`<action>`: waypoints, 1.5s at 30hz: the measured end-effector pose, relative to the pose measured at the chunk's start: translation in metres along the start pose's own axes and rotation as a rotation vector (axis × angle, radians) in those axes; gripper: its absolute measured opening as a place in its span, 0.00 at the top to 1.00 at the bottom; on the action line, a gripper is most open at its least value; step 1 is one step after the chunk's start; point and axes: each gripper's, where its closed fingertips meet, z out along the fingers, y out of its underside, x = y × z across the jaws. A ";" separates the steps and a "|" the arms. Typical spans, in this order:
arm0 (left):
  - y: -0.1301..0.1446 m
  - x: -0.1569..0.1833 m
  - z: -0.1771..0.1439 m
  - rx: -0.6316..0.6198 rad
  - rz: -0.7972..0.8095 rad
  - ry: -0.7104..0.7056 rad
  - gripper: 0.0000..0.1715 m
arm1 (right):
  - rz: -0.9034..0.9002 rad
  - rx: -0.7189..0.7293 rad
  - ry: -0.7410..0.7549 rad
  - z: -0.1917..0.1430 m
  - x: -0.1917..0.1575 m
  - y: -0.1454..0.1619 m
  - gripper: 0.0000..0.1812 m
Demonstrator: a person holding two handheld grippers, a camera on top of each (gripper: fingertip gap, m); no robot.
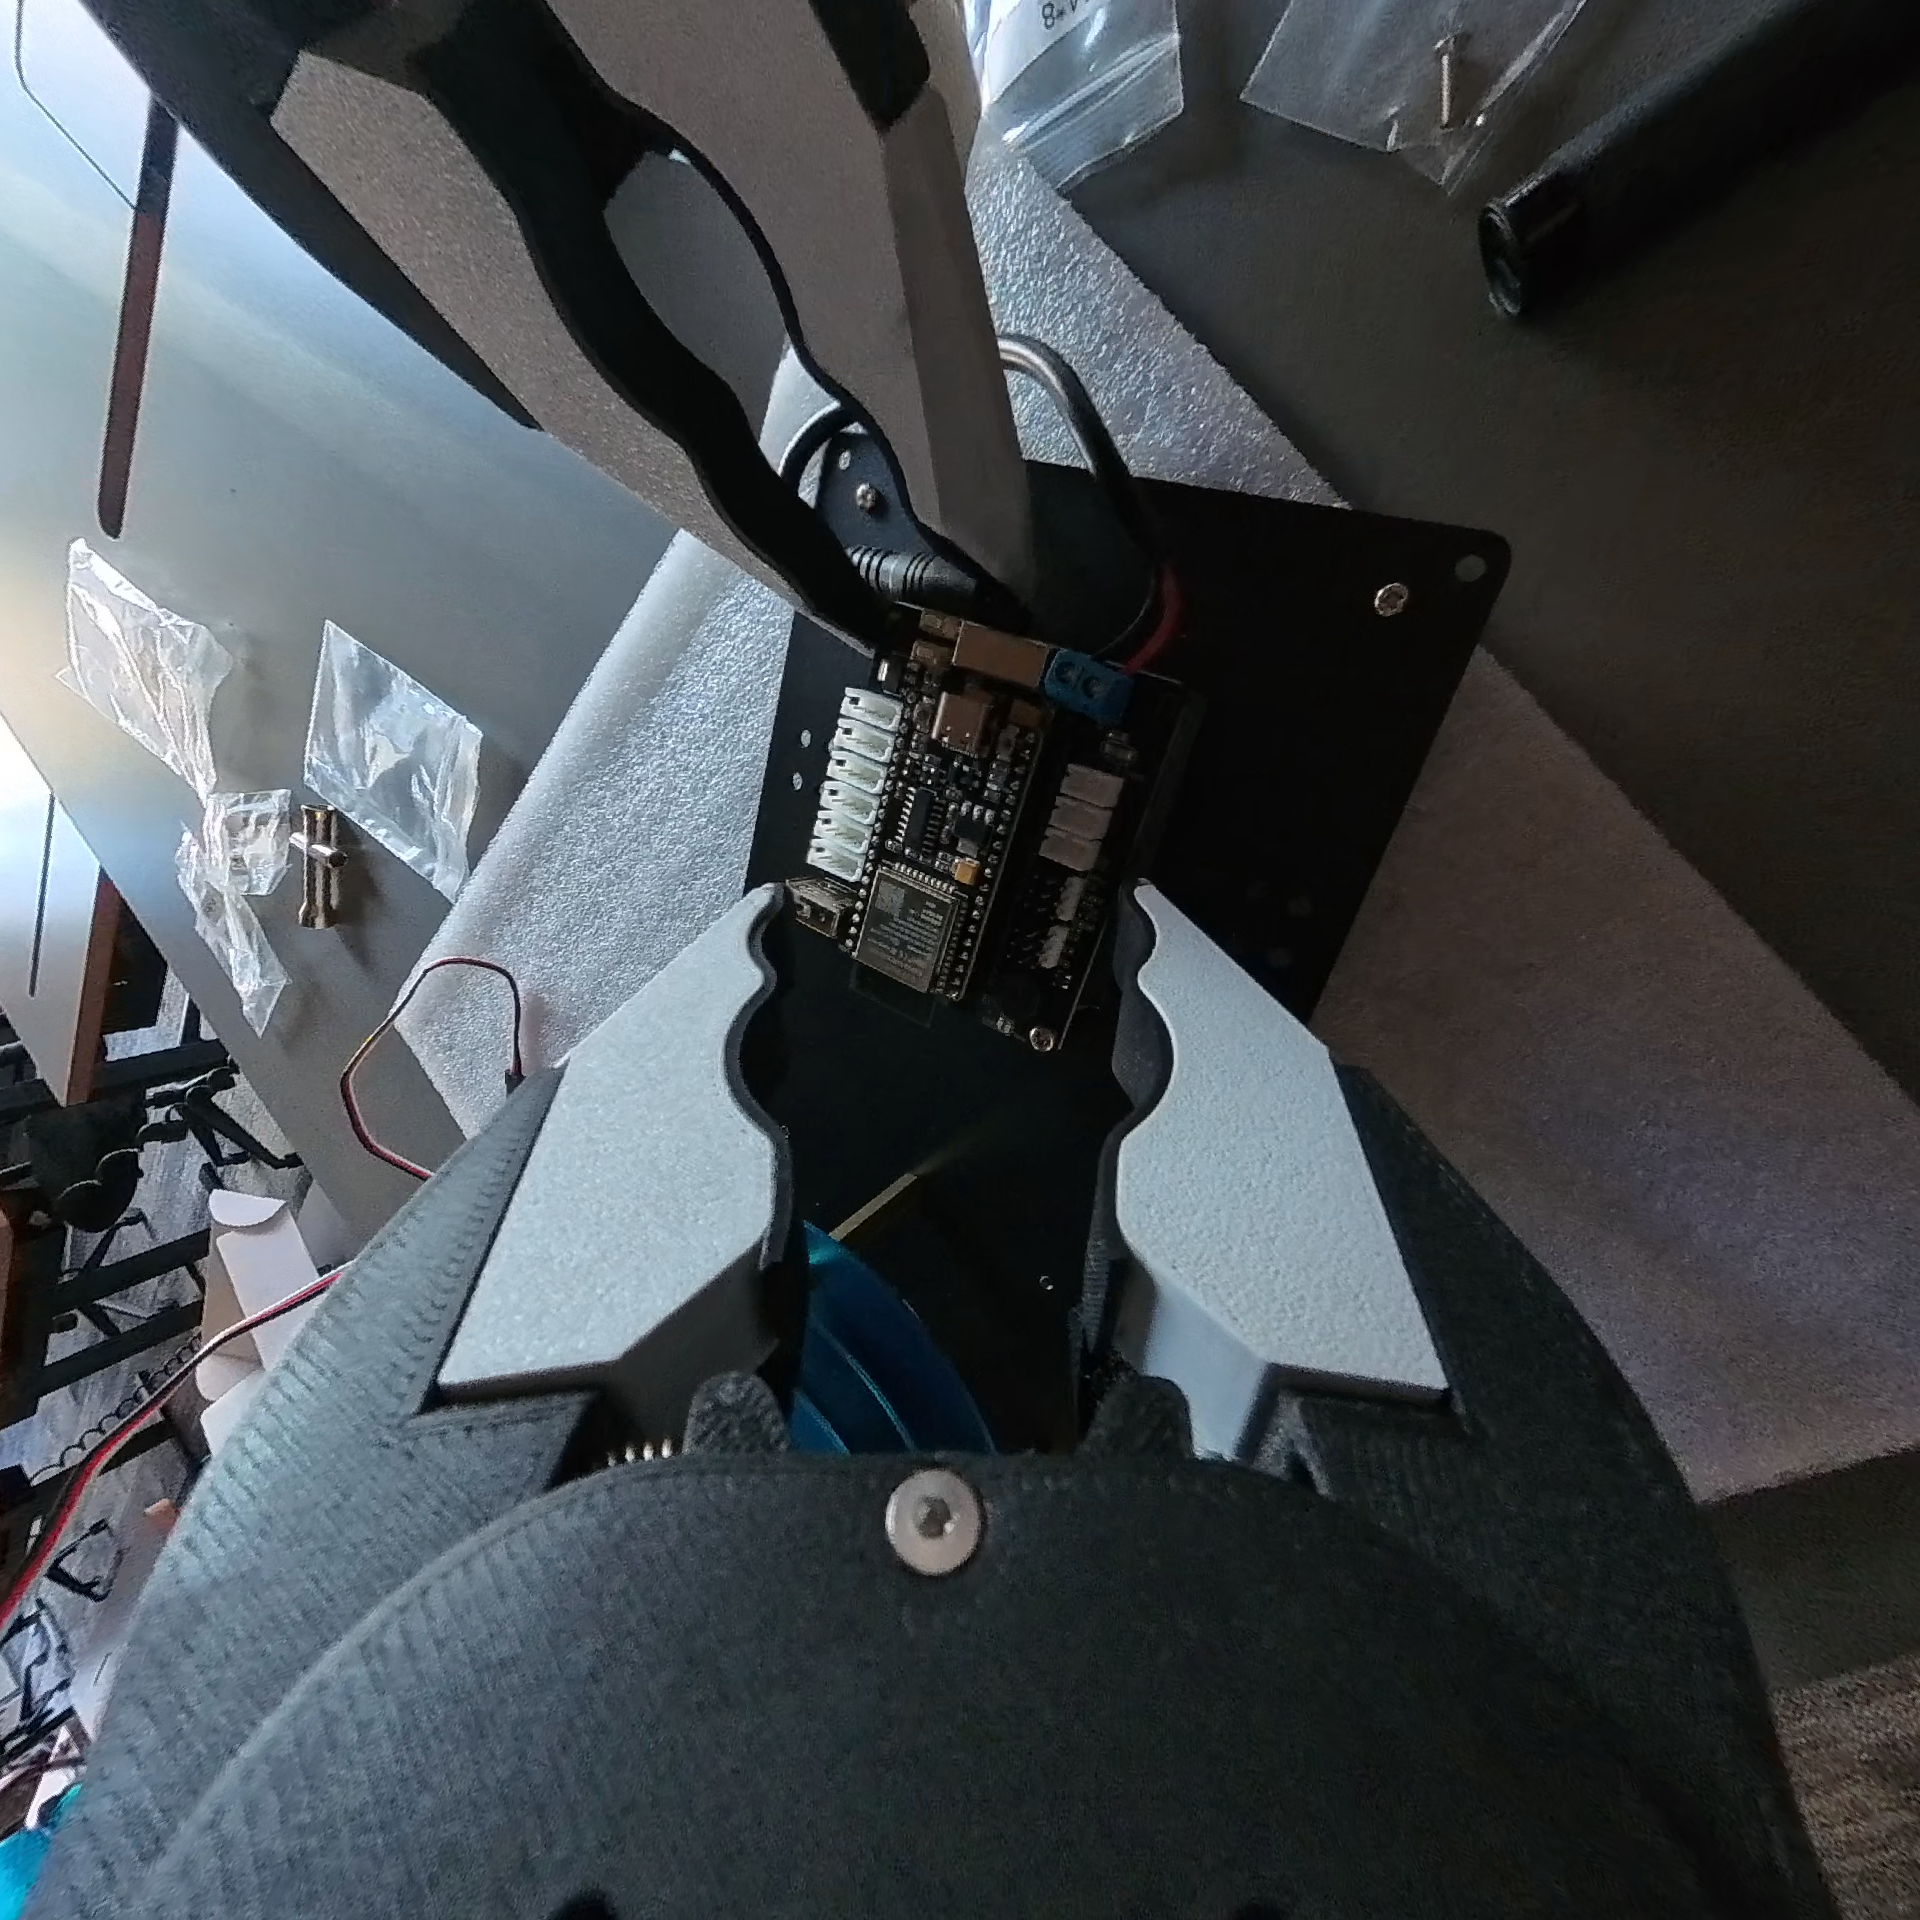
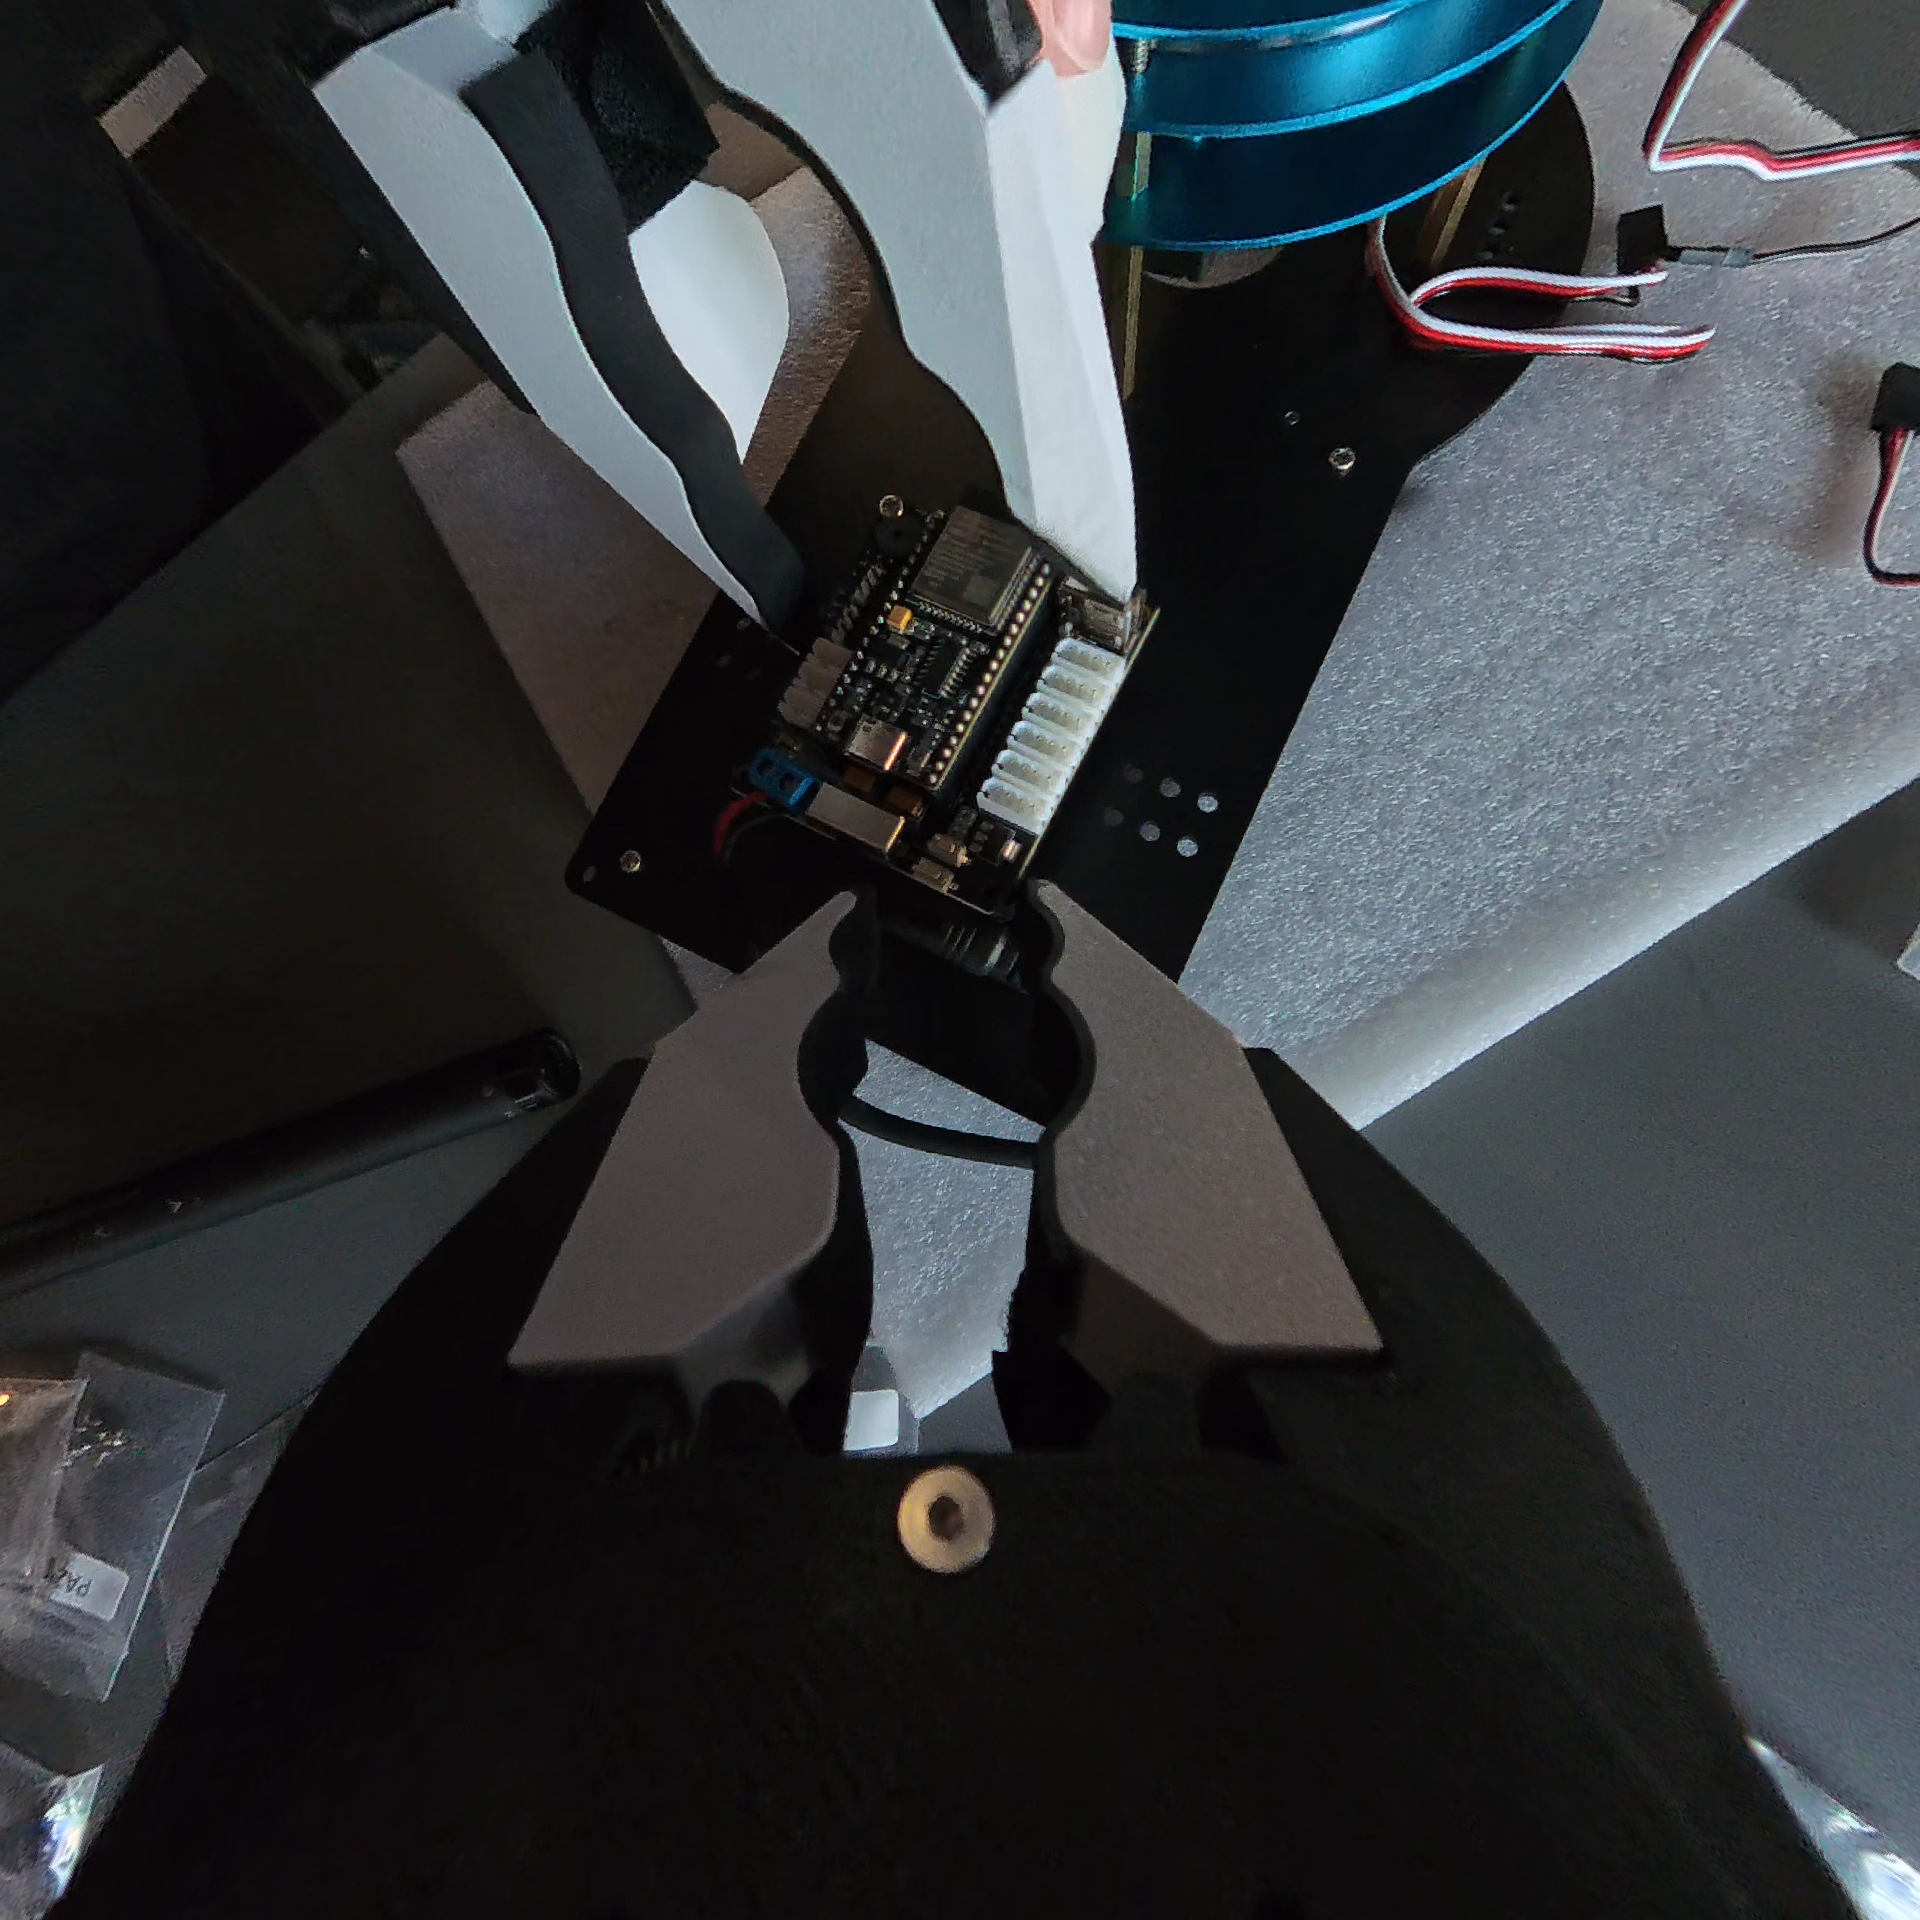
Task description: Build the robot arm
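A black circuit board (image 1: 966, 821) with white connectors and a blue terminal sits screwed on a black plate (image 1: 1351, 727). My left gripper (image 1: 951, 902) straddles the board's near end, and its fingertips press both side edges. From the right wrist view it comes down from the top (image 2: 948, 603) over the same board (image 2: 935, 686). My right gripper (image 2: 940, 902) is shut on a black barrel plug (image 2: 956, 951) at the board's edge by the blue terminal. In the left wrist view it reaches in from above (image 1: 925, 582) and pinches that plug (image 1: 904, 569).
The plate lies on a white foam sheet (image 2: 1558, 675). A blue metal ring (image 2: 1340, 135) stands at its far end, with red-white-black servo wires (image 2: 1558, 312) beside it. Plastic bags (image 1: 395, 748), a metal cross wrench (image 1: 317, 862), a bag of screws (image 1: 1444, 83) and a black tube (image 1: 1621, 218) lie around. The grippers' ends are close to 5 cm from one another. The metal cross wrench (image 1: 317, 862) is about 25 cm from both grippers' fingertips.
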 end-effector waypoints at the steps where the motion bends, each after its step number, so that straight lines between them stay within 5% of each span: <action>1: 0.000 0.000 0.000 0.000 -0.002 0.000 0.64 | 0.004 0.003 -0.004 0.000 0.000 -0.001 0.86; 17: 0.013 -0.007 -0.026 -0.008 -0.201 -0.012 0.65 | 0.027 -0.002 -0.003 0.001 0.002 -0.002 0.87; 28: 0.008 0.010 -0.044 0.157 -0.362 -0.094 0.74 | 0.036 -0.003 -0.005 0.003 0.002 -0.002 0.87; 35: 0.016 0.019 -0.025 0.145 -0.398 -0.129 0.70 | 0.043 -0.006 -0.012 0.003 0.003 -0.003 0.87; 45: 0.017 0.014 -0.012 0.155 -0.417 -0.176 0.84 | 0.047 0.009 -0.013 0.003 0.002 -0.003 0.87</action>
